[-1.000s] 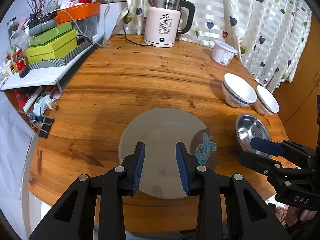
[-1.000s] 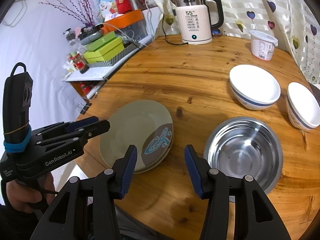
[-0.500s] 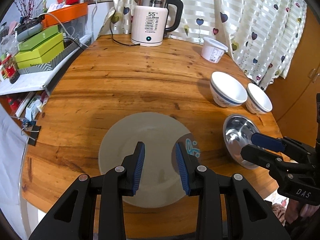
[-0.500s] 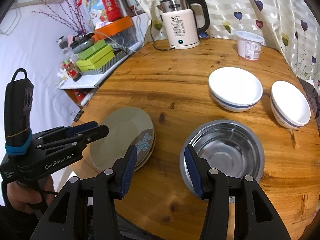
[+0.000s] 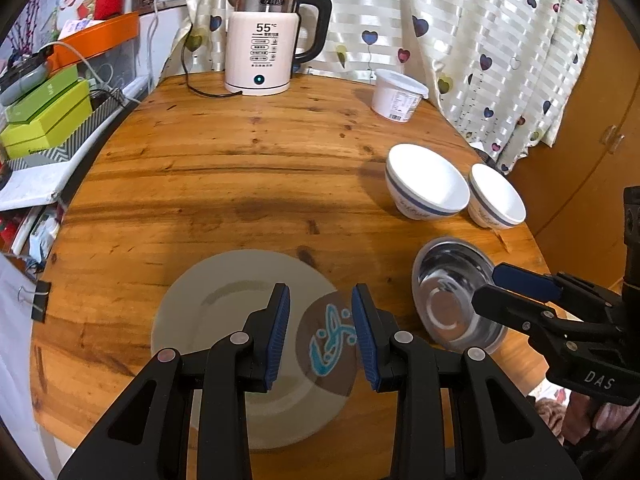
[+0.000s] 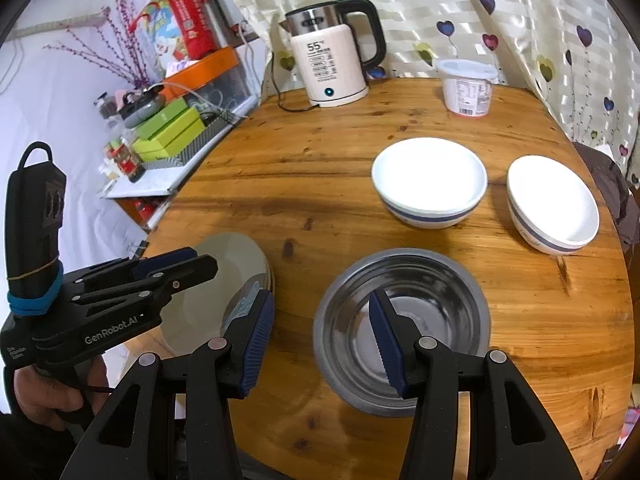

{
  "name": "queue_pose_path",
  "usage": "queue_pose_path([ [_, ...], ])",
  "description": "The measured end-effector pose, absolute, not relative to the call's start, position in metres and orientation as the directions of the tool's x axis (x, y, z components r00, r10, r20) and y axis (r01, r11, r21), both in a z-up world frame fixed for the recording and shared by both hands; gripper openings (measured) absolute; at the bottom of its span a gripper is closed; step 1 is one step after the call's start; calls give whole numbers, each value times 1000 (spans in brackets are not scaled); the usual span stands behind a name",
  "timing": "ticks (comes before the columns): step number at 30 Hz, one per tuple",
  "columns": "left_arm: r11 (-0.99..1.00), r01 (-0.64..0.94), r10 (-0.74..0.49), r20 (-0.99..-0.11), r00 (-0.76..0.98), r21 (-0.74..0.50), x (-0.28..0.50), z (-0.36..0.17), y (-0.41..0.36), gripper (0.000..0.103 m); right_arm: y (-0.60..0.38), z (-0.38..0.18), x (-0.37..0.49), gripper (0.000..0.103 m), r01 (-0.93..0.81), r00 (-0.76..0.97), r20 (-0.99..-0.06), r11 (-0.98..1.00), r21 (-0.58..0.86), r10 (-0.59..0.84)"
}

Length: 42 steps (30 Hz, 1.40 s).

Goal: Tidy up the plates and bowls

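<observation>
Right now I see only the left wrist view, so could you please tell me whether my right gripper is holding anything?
Observer: No. The right gripper is open and holds nothing; one finger hangs over the near side of the steel bowl.
Operator: Thank you. Is the plate in front of me a single one?
Observer: It looks like a stack: from the right wrist view a second rim shows under its far edge.
Operator: And is that bowl empty where the gripper hides it from me?
Observer: Yes, its whole inside is bare metal.
</observation>
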<state>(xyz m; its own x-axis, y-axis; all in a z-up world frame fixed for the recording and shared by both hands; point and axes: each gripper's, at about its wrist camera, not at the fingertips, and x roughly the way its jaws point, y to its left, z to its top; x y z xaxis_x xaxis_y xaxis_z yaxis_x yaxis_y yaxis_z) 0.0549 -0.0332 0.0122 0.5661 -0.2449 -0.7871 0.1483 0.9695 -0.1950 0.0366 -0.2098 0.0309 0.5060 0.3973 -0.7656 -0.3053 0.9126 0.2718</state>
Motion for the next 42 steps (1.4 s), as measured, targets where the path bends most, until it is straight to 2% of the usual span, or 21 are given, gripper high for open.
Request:
queue_pose_path([
  [25, 946, 205, -324, -768, 553, -252, 106, 30, -54, 33, -275, 29, 68, 49, -137, 562, -750, 933, 332, 350],
  [31, 937, 235, -348, -772, 533, -260, 123, 28, -71, 33, -282, 25, 79, 41, -114, 562, -749, 930, 349, 351],
  [42, 918, 281, -387, -786, 483, -279, 154, 19, -102, 33, -293, 18, 105, 34, -75, 560, -743, 915, 395, 367],
])
